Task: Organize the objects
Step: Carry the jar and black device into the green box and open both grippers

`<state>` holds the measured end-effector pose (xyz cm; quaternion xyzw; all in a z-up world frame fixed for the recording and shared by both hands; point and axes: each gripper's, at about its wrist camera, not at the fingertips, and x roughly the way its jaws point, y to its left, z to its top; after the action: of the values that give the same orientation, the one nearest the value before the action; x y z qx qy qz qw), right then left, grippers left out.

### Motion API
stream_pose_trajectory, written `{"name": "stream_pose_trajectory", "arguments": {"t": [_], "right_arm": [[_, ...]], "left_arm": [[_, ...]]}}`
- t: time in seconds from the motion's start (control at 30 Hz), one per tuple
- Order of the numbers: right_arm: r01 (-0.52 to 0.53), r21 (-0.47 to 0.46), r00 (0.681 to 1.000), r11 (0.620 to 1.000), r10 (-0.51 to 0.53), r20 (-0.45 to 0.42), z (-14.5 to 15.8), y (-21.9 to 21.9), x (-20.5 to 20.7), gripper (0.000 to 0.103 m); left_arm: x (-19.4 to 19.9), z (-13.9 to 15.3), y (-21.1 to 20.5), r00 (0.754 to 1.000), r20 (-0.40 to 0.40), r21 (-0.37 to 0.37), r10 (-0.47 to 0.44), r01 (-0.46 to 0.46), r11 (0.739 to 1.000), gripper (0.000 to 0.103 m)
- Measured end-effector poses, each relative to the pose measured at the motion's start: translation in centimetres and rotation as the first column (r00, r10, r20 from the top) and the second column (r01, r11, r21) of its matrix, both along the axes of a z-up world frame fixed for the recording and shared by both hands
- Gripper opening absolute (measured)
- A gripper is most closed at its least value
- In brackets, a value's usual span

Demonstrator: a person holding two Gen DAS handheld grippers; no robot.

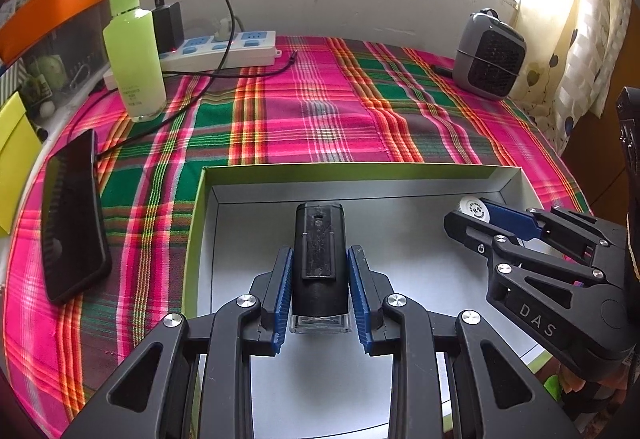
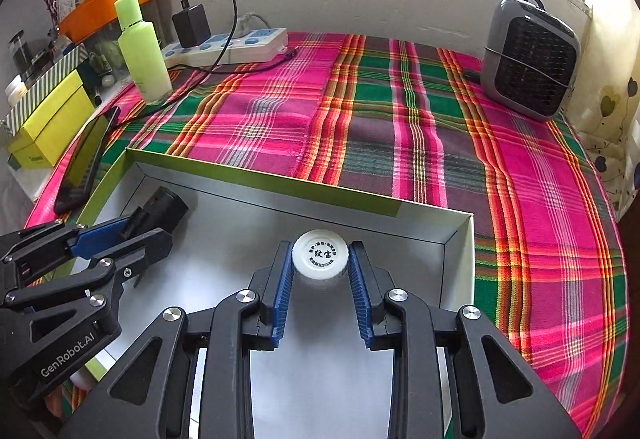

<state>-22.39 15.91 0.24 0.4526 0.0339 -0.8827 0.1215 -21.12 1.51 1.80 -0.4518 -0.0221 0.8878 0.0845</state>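
My left gripper (image 1: 320,259) is shut on a black boxy device with a clear base (image 1: 319,259), held over the white floor of an open box with green outer walls (image 1: 344,171). In the right wrist view that gripper (image 2: 150,225) and the black device (image 2: 168,209) sit at the box's left side. My right gripper (image 2: 320,259) is shut on a small white bottle with a printed round cap (image 2: 319,254), over the box's right part near its far wall (image 2: 280,183). The left wrist view shows the right gripper (image 1: 466,217) with the white cap (image 1: 474,207) between its blue pads.
A plaid cloth (image 1: 312,119) covers the table. A black phone (image 1: 72,215) lies left of the box. A green bottle (image 1: 134,51), a power strip with charger and cable (image 1: 224,49) and a grey fan heater (image 1: 490,53) stand at the back. Yellow box (image 2: 52,123) at far left.
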Motion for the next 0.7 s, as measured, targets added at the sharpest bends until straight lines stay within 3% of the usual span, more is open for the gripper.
{"name": "stream_pose_trajectory", "arguments": {"t": [0.6, 0.7], "right_arm": [[0.003, 0.019, 1.0, 1.0, -0.003, 0.008, -0.31, -0.08, 0.09, 0.029], [0.004, 0.02, 1.0, 1.0, -0.004, 0.0, -0.19, -0.15, 0.38, 0.037]], "left_arm": [[-0.05, -0.26, 0.19, 1.0, 0.01, -0.005, 0.001, -0.001, 1.0, 0.026], [0.05, -0.18, 0.22, 1.0, 0.008, -0.002, 0.0, 0.0, 1.0, 0.028]]}}
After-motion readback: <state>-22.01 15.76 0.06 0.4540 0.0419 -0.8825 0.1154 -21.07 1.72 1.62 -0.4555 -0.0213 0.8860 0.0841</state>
